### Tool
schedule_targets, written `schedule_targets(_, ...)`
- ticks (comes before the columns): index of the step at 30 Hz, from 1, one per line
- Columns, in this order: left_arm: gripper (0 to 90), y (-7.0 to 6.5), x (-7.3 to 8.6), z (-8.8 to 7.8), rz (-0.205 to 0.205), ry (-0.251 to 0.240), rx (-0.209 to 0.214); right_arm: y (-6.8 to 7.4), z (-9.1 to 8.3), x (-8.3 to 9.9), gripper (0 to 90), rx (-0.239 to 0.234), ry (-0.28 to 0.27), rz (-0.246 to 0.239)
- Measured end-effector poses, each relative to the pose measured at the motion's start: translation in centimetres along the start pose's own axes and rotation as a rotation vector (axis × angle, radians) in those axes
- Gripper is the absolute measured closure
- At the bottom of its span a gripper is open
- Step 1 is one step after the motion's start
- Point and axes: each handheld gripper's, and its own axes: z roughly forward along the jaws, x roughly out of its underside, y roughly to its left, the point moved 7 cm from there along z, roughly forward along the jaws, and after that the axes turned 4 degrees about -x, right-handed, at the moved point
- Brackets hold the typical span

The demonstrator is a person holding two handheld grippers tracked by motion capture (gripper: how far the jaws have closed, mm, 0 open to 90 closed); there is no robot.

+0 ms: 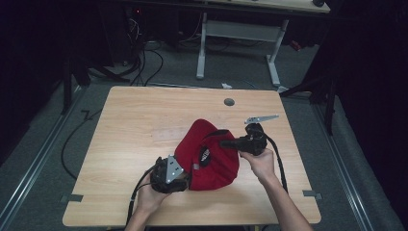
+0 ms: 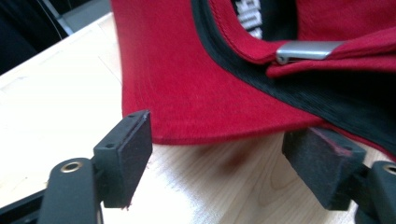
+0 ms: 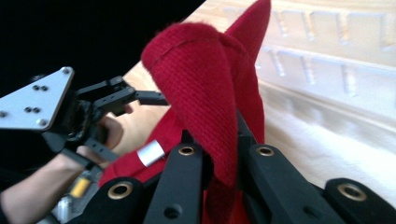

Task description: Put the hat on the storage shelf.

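A red cap (image 1: 211, 154) with a black inner band lies upside down on the wooden table (image 1: 134, 125), right of the middle. My right gripper (image 1: 224, 143) comes in from the cap's right and is shut on a raised fold of its red fabric (image 3: 201, 79). My left gripper (image 1: 186, 181) sits at the cap's near left edge. In the left gripper view its jaws (image 2: 219, 154) stand apart, with the cap's red edge (image 2: 187, 79) just beyond the pads and not pinched. A silver strap buckle (image 2: 308, 50) shows on the back of the cap.
A round grey cable port (image 1: 229, 102) sits in the tabletop near its far edge. Bare wood lies left of the cap. Beyond the table stands another desk on white legs (image 1: 202, 43), with cables on the floor (image 1: 144, 62).
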Motion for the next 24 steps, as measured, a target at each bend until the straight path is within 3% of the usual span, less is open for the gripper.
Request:
schedule_targets(2,25.2,0.0,0.1,0.1,0.011,0.001,0.000,0.2,0.1,0.0,87.3,-0.028,-0.001,0.009)
schedule_targets(11,27.3,-0.2,0.4,0.2,0.032,0.007,0.003,0.7,0.4,-0.3,87.2,-0.076,-0.011,0.032)
schedule_targets(15,30.2,-0.5,0.4,0.2,0.044,0.002,0.013,0.7,0.6,-0.3,87.3,-0.071,-0.009,0.030)
schedule_targets(21,36.5,-0.5,-0.5,-0.6,0.009,-0.023,0.045,0.2,0.5,0.1,87.2,0.018,0.026,-0.009)
schedule_targets(24,39.6,-0.6,-0.6,-0.7,0.013,-0.013,0.056,0.0,0.7,0.3,87.2,0.016,0.041,-0.002)
